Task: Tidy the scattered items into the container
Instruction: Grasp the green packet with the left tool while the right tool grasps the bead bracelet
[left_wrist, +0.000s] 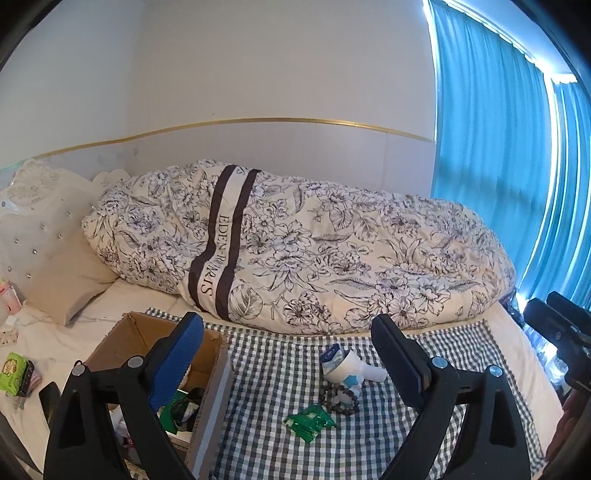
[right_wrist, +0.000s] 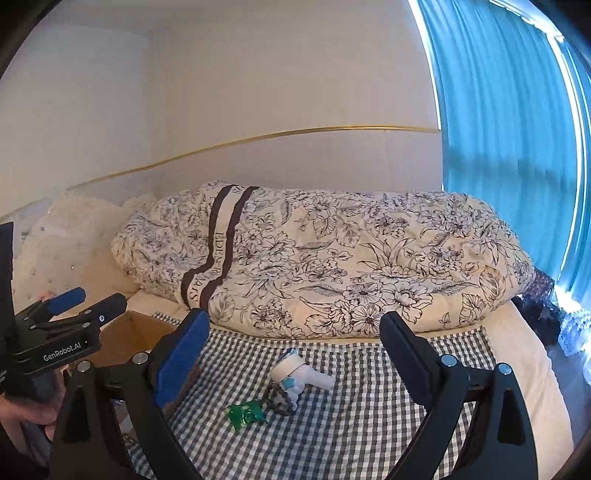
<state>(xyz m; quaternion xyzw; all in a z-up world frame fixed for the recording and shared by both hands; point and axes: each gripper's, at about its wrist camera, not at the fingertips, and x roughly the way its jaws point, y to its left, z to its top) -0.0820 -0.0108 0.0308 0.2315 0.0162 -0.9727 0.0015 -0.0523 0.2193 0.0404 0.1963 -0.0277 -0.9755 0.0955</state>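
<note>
**A:** Status on both tools?

**B:** My left gripper (left_wrist: 291, 354) has its fingers spread wide, nothing between them. It hangs above the checked cloth (left_wrist: 461, 354), with its blue-padded finger (left_wrist: 177, 365) over the cardboard box (left_wrist: 216, 373). My right gripper (right_wrist: 295, 354) is the same: fingers wide apart, empty, above the cloth.

**A:** Where's the box?

**B:** On the bed, at the left edge of the cloth, flaps open. I can see some things already lying inside it, including something green. I can't make out the rest.

**A:** What's loose?

**B:** Three items, bunched mid-cloth, to the right of the box. A white toy figure (left_wrist: 351, 365) with blue trim lies on its side. A dark bead bracelet (left_wrist: 341, 397) lies right against it, touching. A green packet (left_wrist: 309, 424) sits just beside the bracelet, nearer to me.

**A:** Can each view see the other gripper?

**B:** The right camera catches the left one (right_wrist: 74, 306) at its left edge, above the box. The left camera sees only a dark piece of the right one at its right edge.

**A:** Other stuff?

**B:** A rolled floral duvet (left_wrist: 314, 251) behind the cloth, a beige pillow (left_wrist: 70, 280) to the left, blue curtains (left_wrist: 491, 129) at right.
</note>
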